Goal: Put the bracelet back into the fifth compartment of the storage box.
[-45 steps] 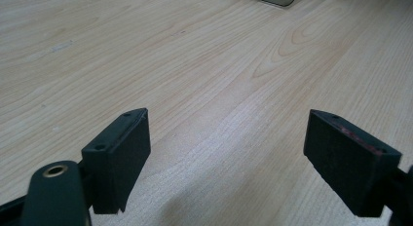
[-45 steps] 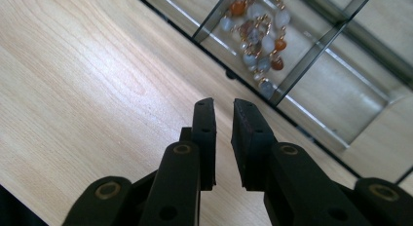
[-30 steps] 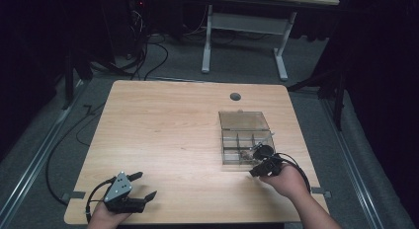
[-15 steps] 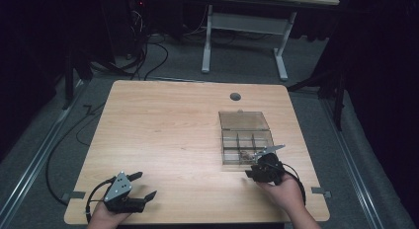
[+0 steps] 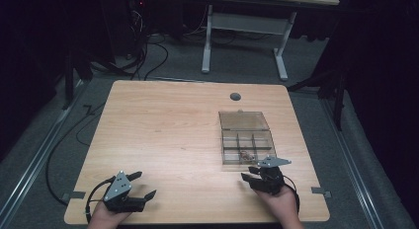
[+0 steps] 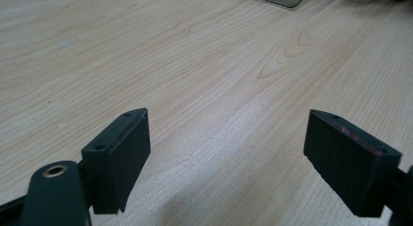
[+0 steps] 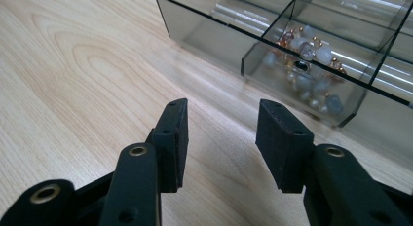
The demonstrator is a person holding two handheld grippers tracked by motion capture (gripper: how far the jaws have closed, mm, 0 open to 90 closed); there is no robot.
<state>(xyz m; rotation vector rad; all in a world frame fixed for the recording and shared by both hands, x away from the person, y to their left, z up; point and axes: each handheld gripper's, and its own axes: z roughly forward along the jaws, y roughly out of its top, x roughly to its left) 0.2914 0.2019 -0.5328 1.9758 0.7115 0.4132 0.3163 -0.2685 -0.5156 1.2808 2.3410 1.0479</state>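
Smoky plastic organiser, beads inside (middle compartment), both tools spread

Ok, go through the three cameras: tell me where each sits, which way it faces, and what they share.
High view: above the person's table edge, looking forward and down; shows both hands, the left tool, the right tool and the clear divided box.
Left gripper view: rides the left tool, facing bare table.
Right gripper view: rides the right tool, facing the box and its beaded jewellery.
Shared: high and right gripper views both show the box.
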